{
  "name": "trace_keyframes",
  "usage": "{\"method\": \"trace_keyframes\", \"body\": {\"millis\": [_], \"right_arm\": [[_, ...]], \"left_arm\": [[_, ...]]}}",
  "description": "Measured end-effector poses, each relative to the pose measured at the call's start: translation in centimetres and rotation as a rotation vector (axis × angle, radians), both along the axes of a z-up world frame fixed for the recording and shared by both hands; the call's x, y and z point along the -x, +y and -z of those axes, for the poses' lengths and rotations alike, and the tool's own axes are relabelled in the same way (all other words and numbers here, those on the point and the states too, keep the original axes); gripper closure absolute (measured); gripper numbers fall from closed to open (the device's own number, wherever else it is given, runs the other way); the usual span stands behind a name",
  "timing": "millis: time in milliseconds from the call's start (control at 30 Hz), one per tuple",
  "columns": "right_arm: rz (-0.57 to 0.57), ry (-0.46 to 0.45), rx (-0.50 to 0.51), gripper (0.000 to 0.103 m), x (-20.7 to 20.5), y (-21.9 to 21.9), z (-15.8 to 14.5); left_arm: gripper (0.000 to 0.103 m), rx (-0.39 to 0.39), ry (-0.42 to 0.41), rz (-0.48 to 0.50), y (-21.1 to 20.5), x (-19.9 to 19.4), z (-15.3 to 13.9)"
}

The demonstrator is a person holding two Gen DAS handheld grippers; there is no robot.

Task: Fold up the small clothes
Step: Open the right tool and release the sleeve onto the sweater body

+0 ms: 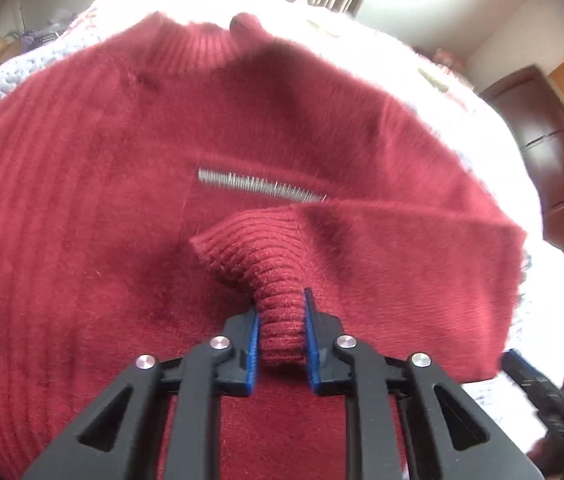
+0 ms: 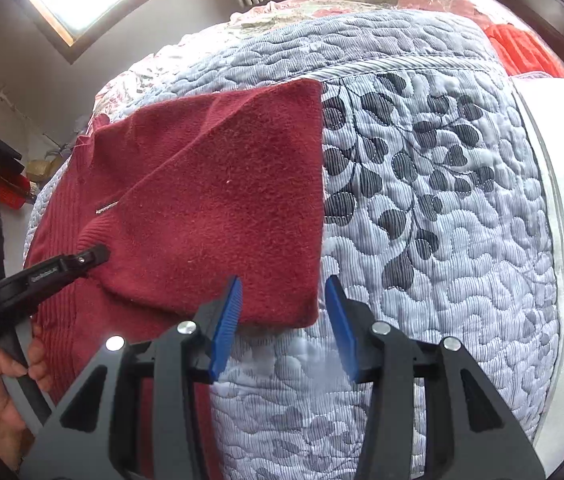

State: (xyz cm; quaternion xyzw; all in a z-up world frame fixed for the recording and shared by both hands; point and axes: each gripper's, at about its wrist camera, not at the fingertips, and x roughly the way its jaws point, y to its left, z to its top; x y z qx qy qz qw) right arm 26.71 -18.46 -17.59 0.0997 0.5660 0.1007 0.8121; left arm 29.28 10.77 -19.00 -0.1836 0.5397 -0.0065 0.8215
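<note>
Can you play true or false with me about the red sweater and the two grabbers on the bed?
1. The left gripper is pinching the ribbed cuff of the red sweater. True.
2. The right gripper is squeezing the sweater tight. False: its blue fingers stand apart, with nothing clamped between them.
3. The sweater lies on a blue-grey quilt with dark leaves on it. True.
4. The sleeve is stretched straight out to the side. False: it is folded across the sweater's body.
5. A little silver strip sits on the sweater's front. True.
</note>
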Motion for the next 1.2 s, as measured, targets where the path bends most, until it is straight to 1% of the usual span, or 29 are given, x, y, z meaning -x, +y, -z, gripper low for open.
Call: {"method": "trace_keyframes", "body": {"millis": [67,167,200,300,333,367,467,500,533,567,600,667,700,733,767,800,833,900,967,1033,1067,1133,1200], "right_arm": [[-0.004,-0.007,-0.009,0.059,-0.1,0.4,-0.1],[-0.011,-0.02,-0.027,0.059,-0.3,1.0,-0.3],[-0.013,-0.021,-0.035,0.059,-0.6,1.4,-0.4],[-0.026,-0.02,-0.068,0.054,-0.9,2.2,-0.5],[-0.032,-0.021,-0.074,0.053,-1.0,2.6,-0.4],[-0.037,-0.02,-0.079,0.053,-1.2,3.0,-0.3],[-0.054,-0.001,-0.113,0.051,-2.1,4.8,0.3],[-0.056,0.008,-0.123,0.047,-2.5,5.5,0.5],[-0.057,0.022,-0.132,0.04,-2.9,6.1,0.9],[-0.056,0.037,-0.142,0.038,-3.2,6.6,1.2],[-0.059,0.052,-0.156,0.038,-3.6,7.2,1.6],[-0.06,0.082,-0.16,0.041,-4.3,8.2,2.5],[-0.063,0.095,-0.151,0.055,-4.6,8.6,2.9],[-0.072,0.112,-0.144,0.077,-4.9,8.9,3.4],[-0.073,0.129,-0.128,0.08,-5.1,8.9,3.7],[-0.064,0.132,-0.119,0.083,-5.2,8.6,3.9],[-0.052,0.137,-0.119,0.084,-5.3,8.2,4.0],[-0.037,0.15,-0.125,0.083,-5.4,7.6,4.1],[-0.045,0.155,-0.11,0.081,-5.4,7.7,3.8],[-0.038,0.132,-0.052,0.07,-5.4,8.2,2.6],[-0.033,0.096,-0.01,0.067,-5.1,8.4,1.6],[-0.034,0.018,0.038,0.067,-4.4,9.2,-0.4],[-0.053,-0.025,0.02,0.067,-4.2,10.0,-1.6]], "left_arm": [[0.085,0.006,-0.069,-0.008,1.0,0.6,-1.9],[0.085,-0.035,-0.158,-0.049,3.5,1.4,-4.5],[0.085,-0.057,-0.18,-0.067,4.8,1.7,-5.3],[0.085,-0.146,-0.213,-0.123,9.0,1.9,-6.7],[0.085,-0.183,-0.216,-0.142,10.5,1.7,-6.8],[0.085,-0.201,-0.215,-0.158,11.6,1.7,-6.9],[0.085,-0.224,-0.183,-0.193,15.1,1.7,-6.3],[0.085,-0.221,-0.168,-0.195,16.0,1.9,-5.7],[0.085,-0.217,-0.149,-0.195,16.7,2.2,-4.9],[0.085,-0.214,-0.136,-0.193,16.6,1.9,-4.0],[0.085,-0.212,-0.128,-0.188,16.6,1.9,-3.4],[0.084,-0.206,-0.117,-0.177,16.2,1.6,-2.3],[0.082,-0.202,-0.112,-0.171,16.0,1.7,-1.9],[0.08,-0.202,-0.113,-0.168,16.0,1.7,-1.6],[0.07,-0.218,-0.113,-0.168,16.1,1.8,-1.7],[0.061,-0.253,-0.113,-0.174,16.2,2.0,-1.7],[0.059,-0.287,-0.118,-0.189,16.8,2.3,-1.9],[0.046,-0.334,-0.125,-0.224,18.5,3.0,-2.1],[0.045,-0.372,-0.114,-0.26,20.6,3.7,-2.1],[0.045,-0.369,-0.104,-0.285,22.5,4.3,-2.3],[0.045,-0.36,-0.109,-0.295,22.9,4.5,-2.6],[0.045,-0.328,-0.13,-0.298,23.0,4.7,-3.2],[0.044,-0.3,-0.136,-0.267,21.8,4.2,-3.5]]}}
